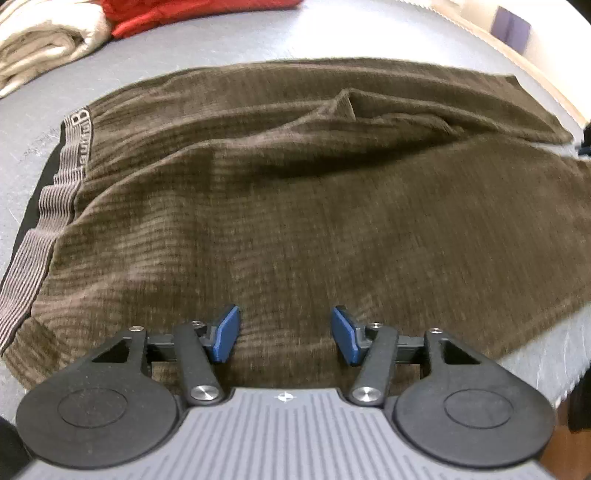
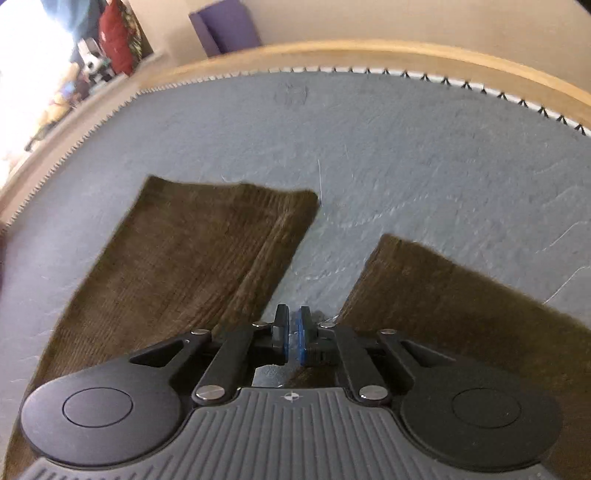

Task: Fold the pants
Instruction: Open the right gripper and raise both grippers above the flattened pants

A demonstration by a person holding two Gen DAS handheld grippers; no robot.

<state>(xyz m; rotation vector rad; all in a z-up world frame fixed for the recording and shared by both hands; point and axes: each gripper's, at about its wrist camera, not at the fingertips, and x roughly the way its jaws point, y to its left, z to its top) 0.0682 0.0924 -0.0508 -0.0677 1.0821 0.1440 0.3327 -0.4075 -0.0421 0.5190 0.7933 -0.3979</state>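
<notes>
brown corduroy pants (image 1: 295,192) lie spread flat on the grey bed (image 1: 221,40), right under my left gripper (image 1: 284,334), whose jaws stand wide with nothing between them. left of the pants' striped waistband (image 1: 44,218) sit a cream garment (image 1: 40,40) and a red one (image 1: 177,13). my right gripper (image 2: 291,338), jaws pinched together and empty, hangs over the gap between the two pant legs (image 2: 192,251).

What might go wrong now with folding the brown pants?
1. The right hand-held gripper is shut with nothing in it, over the bare gap between the two legs, so it may lift no cloth.
2. The left hand-held gripper is open over the pants; the ridge of bunched cloth could get folded in.
</notes>
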